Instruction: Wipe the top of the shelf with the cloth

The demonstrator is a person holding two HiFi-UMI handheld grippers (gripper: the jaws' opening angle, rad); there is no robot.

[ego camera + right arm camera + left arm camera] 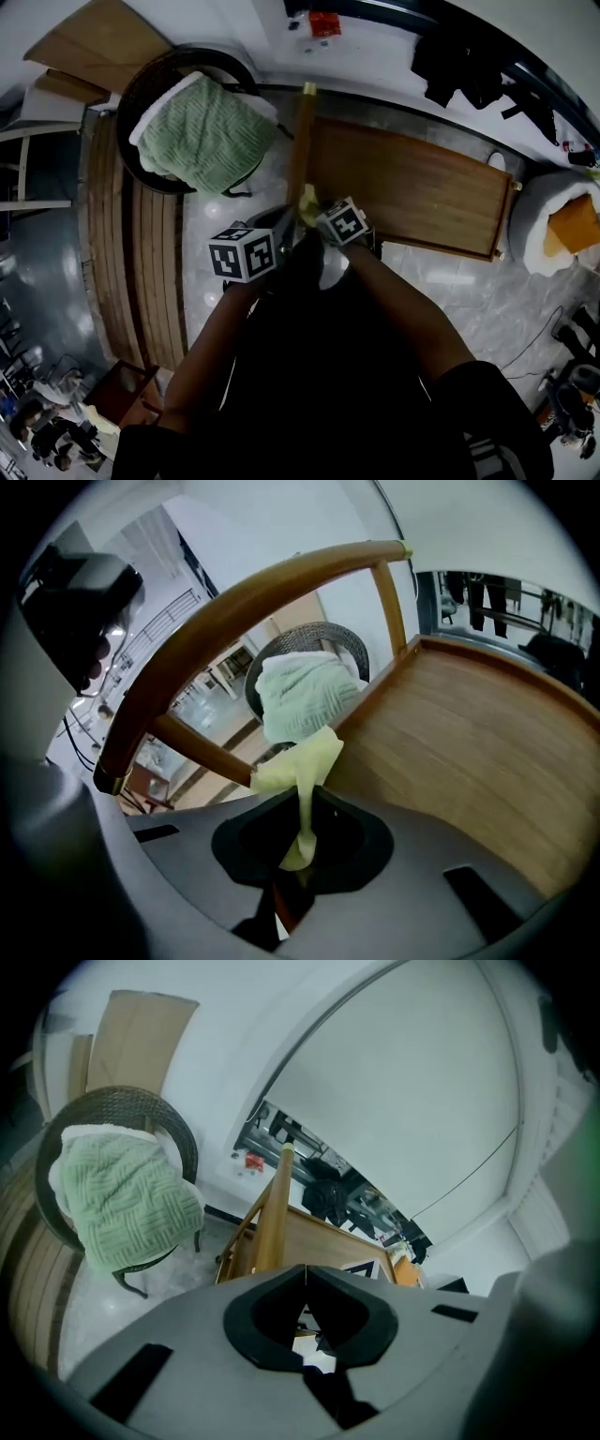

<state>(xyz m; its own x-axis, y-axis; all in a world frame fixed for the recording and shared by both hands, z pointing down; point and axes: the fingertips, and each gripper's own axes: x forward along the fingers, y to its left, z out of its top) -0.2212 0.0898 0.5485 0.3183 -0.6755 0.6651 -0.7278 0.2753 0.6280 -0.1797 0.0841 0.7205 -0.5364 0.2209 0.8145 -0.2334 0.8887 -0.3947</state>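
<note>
The wooden shelf top [412, 187] lies ahead and to my right, with a round wooden rail [302, 141] along its left end. My right gripper [314, 214] is at the near end of that rail, shut on a pale yellow cloth [307, 200]. In the right gripper view the cloth [305, 761] hangs out of the closed jaws, over the edge of the shelf top [469, 733] and under the rail [234, 602]. My left gripper [284, 223] sits right beside it. Its jaws [302, 1271] meet with nothing between them, facing the rail [274, 1218].
A dark wicker chair [155, 80] with a green knitted towel [206, 131] stands left of the shelf. A slatted wooden bench [141, 262] runs down the left. A white pouf with an orange cushion [562, 230] is at the right, and dark clothes [459, 66] hang behind.
</note>
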